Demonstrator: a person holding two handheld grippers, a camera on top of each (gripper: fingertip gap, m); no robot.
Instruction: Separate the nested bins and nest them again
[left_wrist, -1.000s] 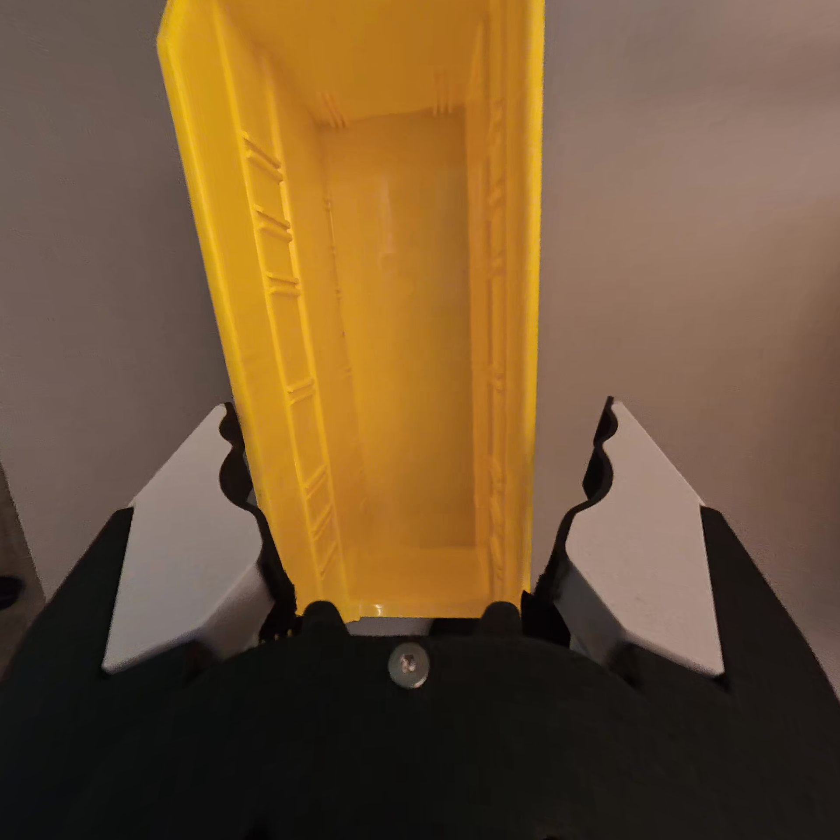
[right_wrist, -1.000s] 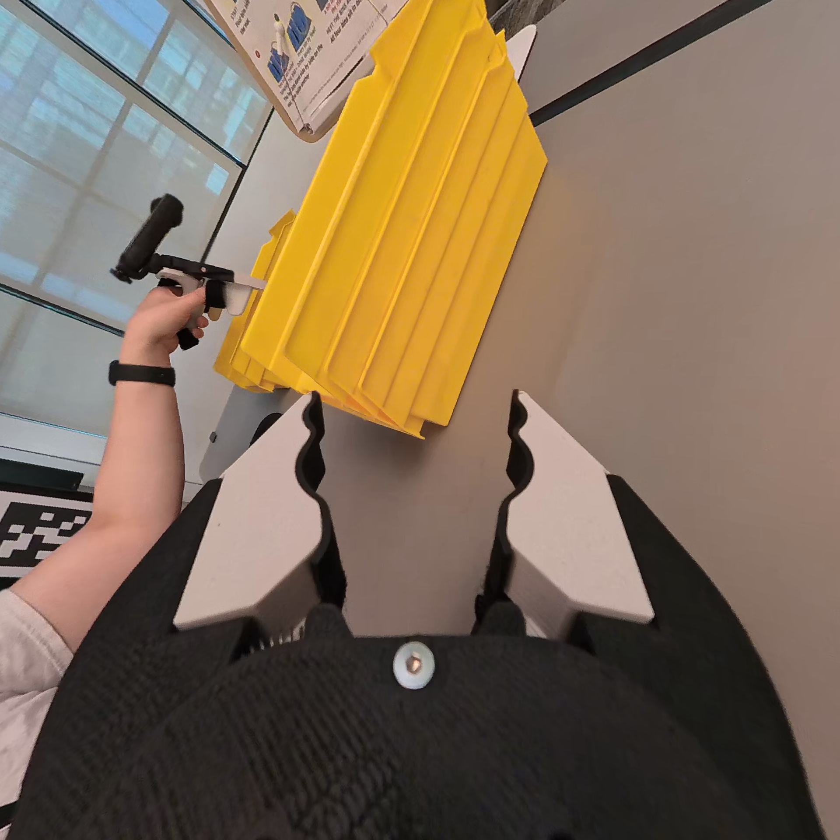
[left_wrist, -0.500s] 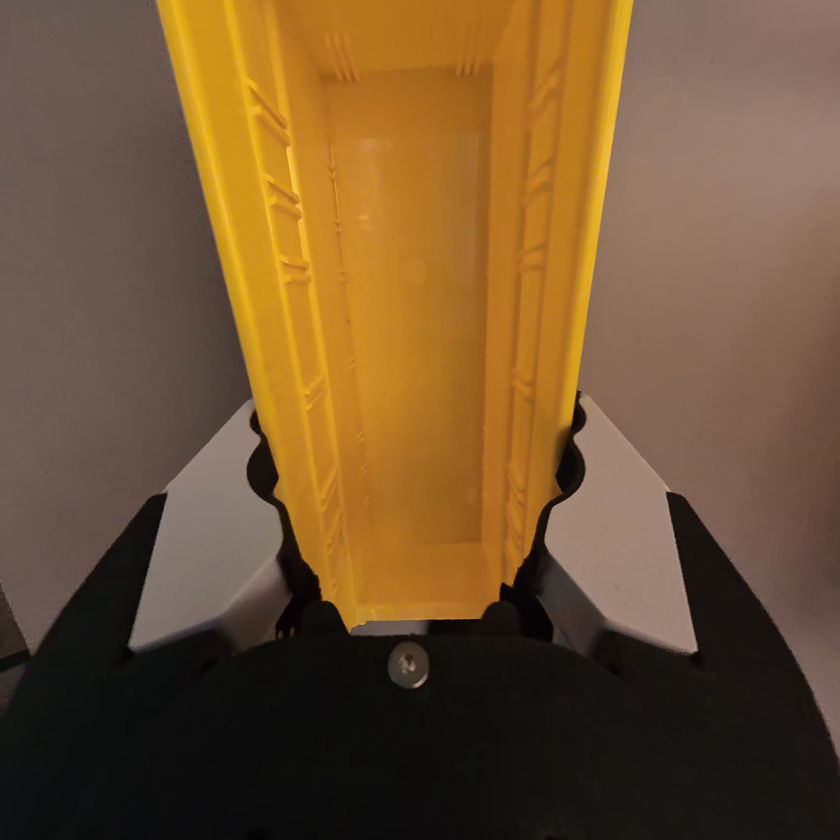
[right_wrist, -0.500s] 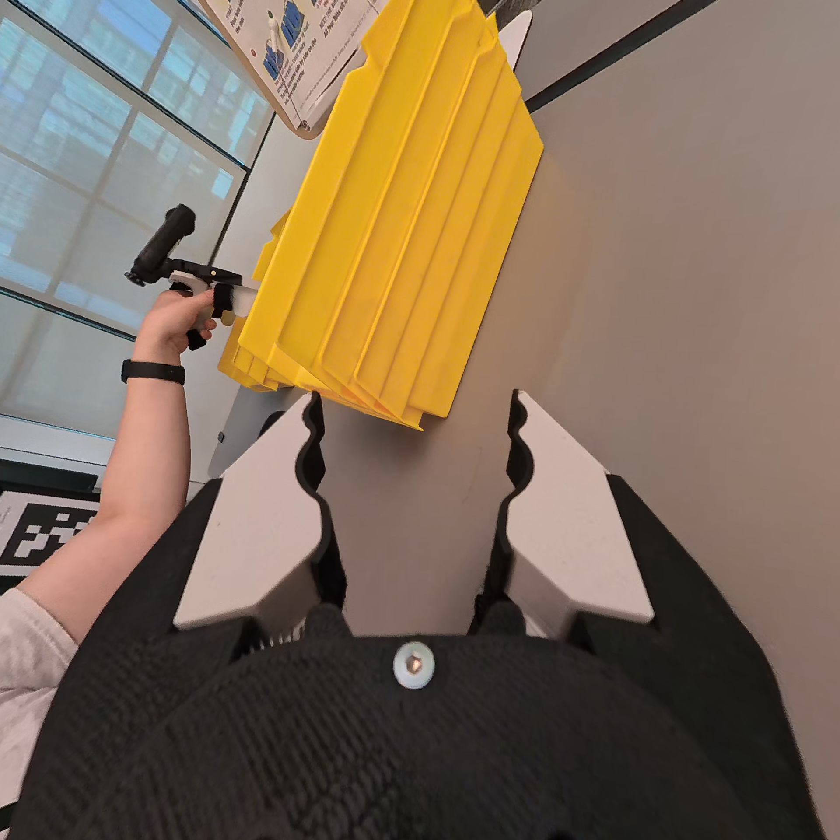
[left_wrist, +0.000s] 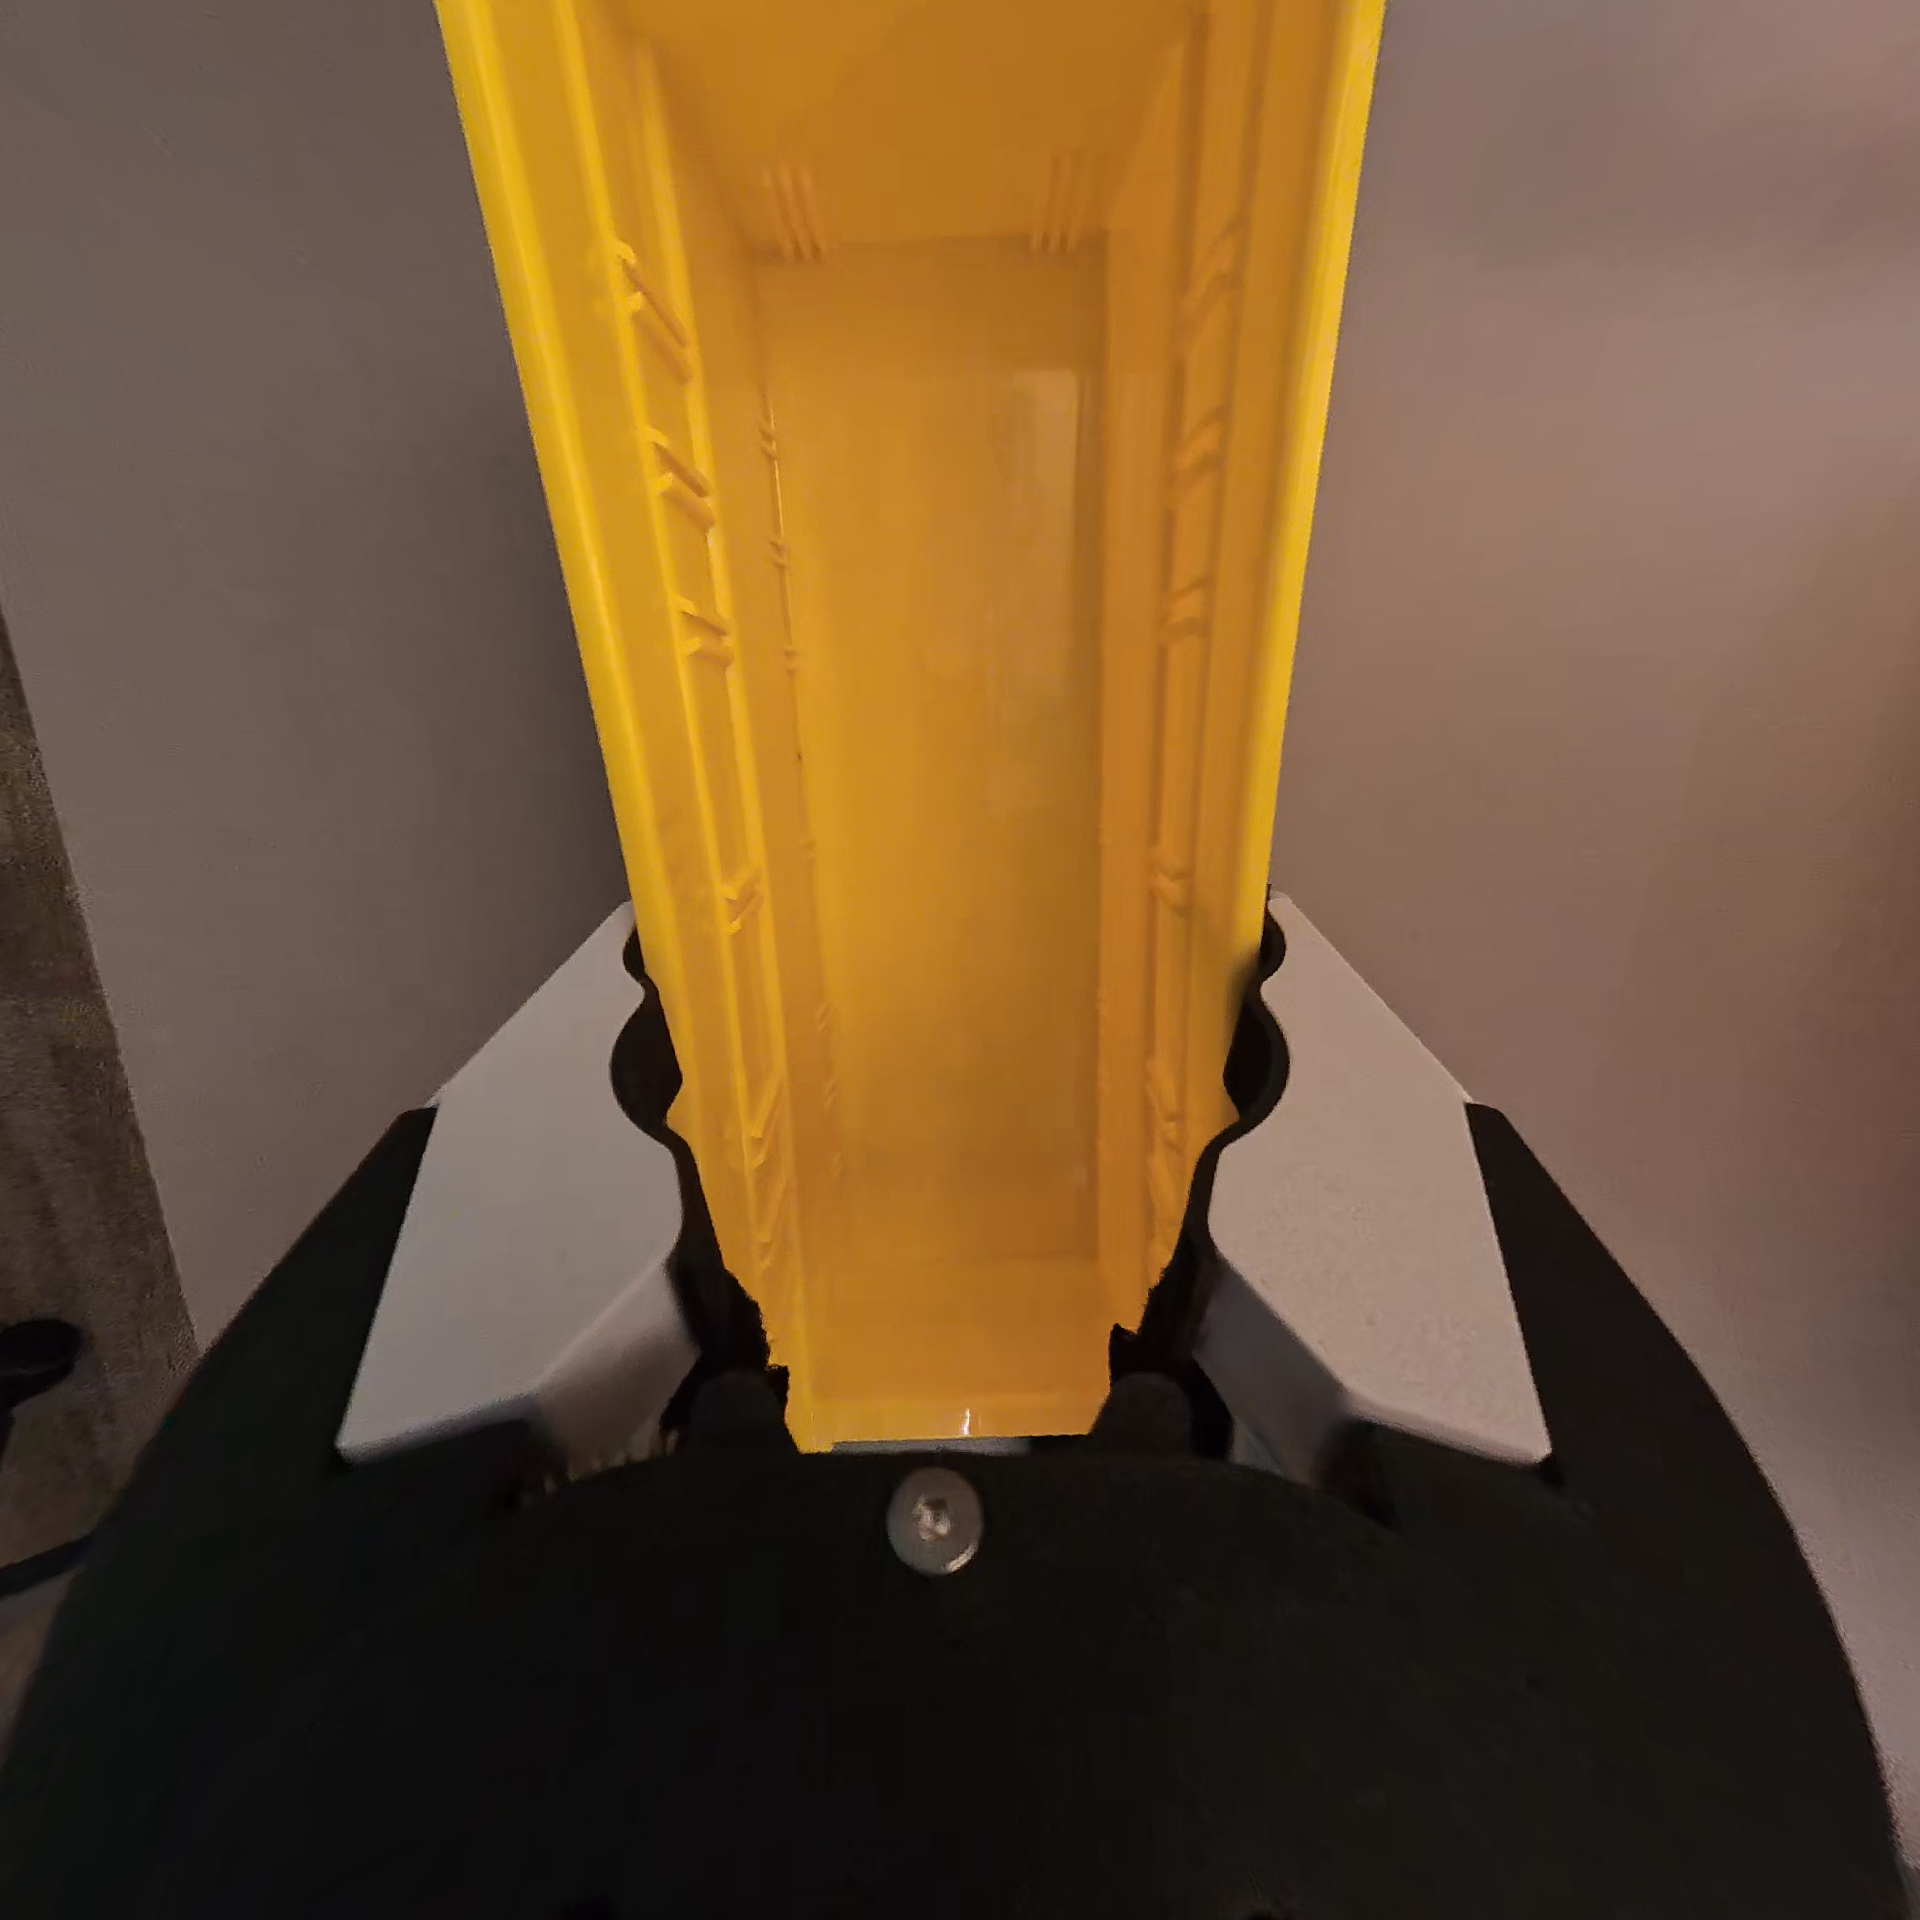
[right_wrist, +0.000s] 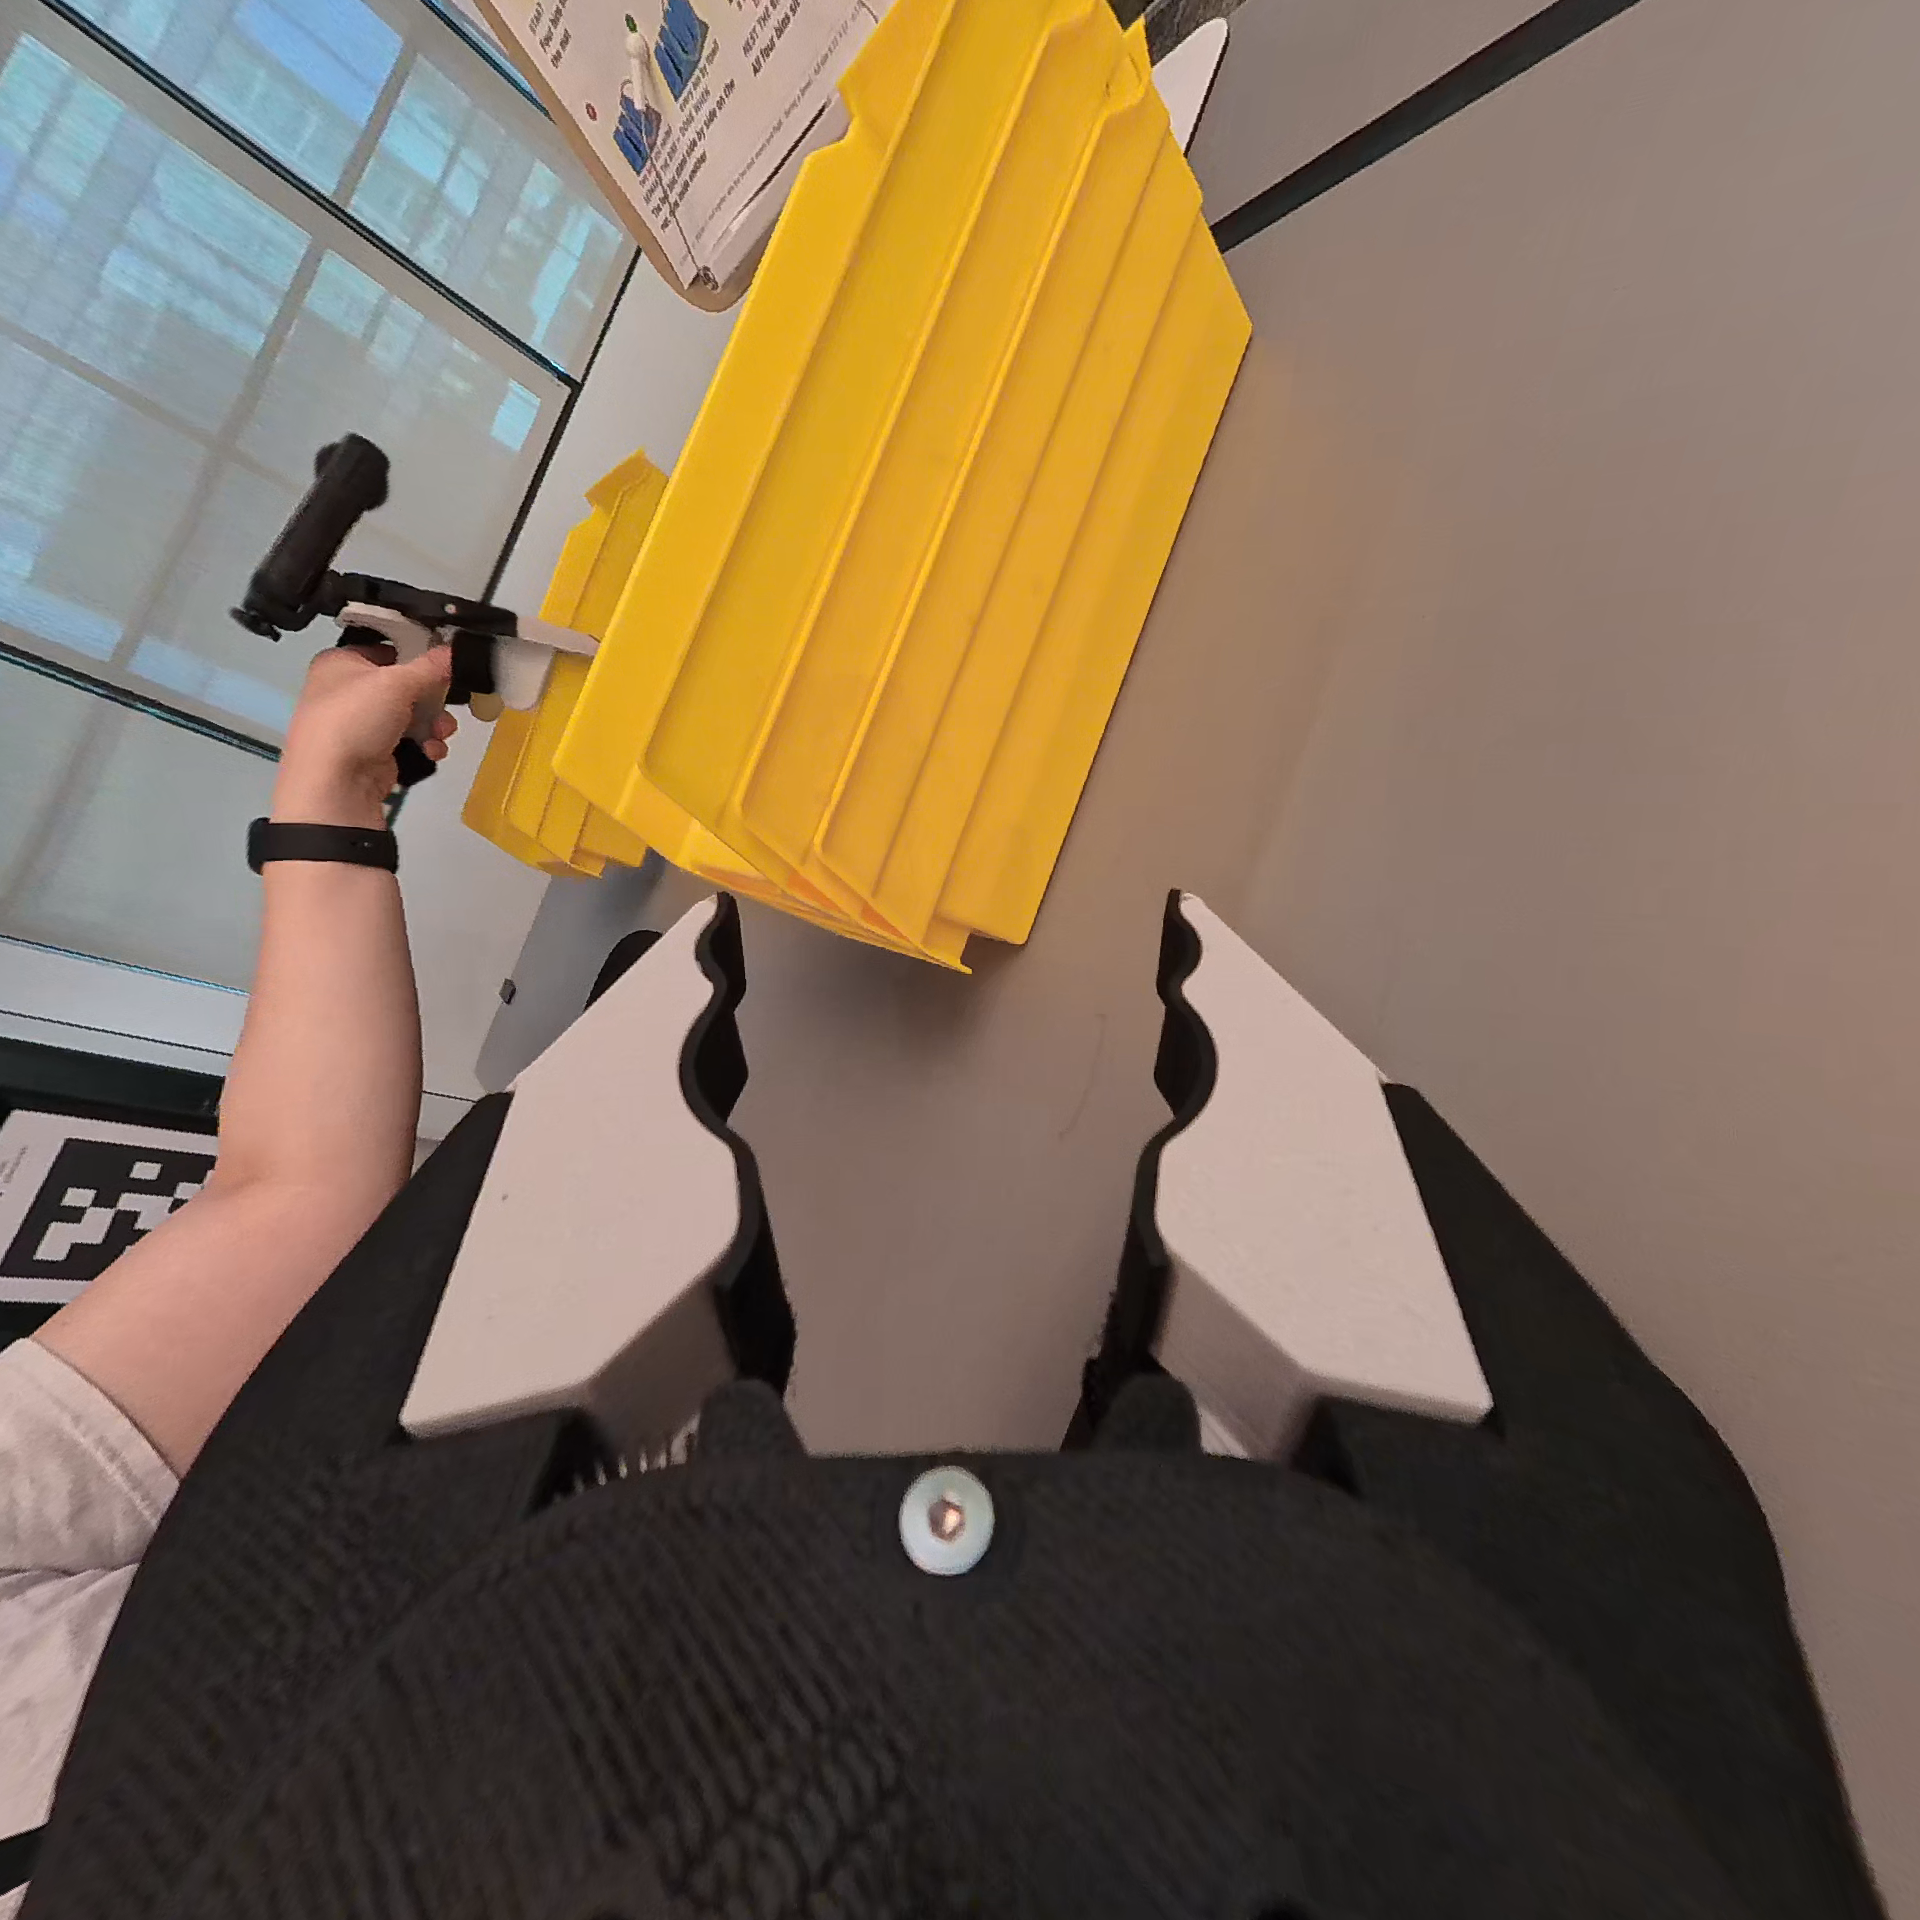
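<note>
Close up, a yellow bin (left_wrist: 935, 727) sits between the pads of my left tongs (left_wrist: 951, 935), open side toward the camera; both black pads press on its outer side walls, so the left tongs grip it. From the right wrist view, that bin (right_wrist: 561, 707) stands apart from a nested stack of yellow bins (right_wrist: 935, 499) lying on its side on the grey counter (right_wrist: 1558, 727), stepped walls facing me. My left hand (right_wrist: 353, 717) works the left tongs (right_wrist: 540, 655) at the separated bin's near edge. My right tongs (right_wrist: 951, 925) hang open over bare counter, nothing between the pads, just short of the stack's lower corner. Beyond: a window (right_wrist: 208, 312), a printed board (right_wrist: 675, 135), a black-and-white marker (right_wrist: 104, 1205) at lower left.
</note>
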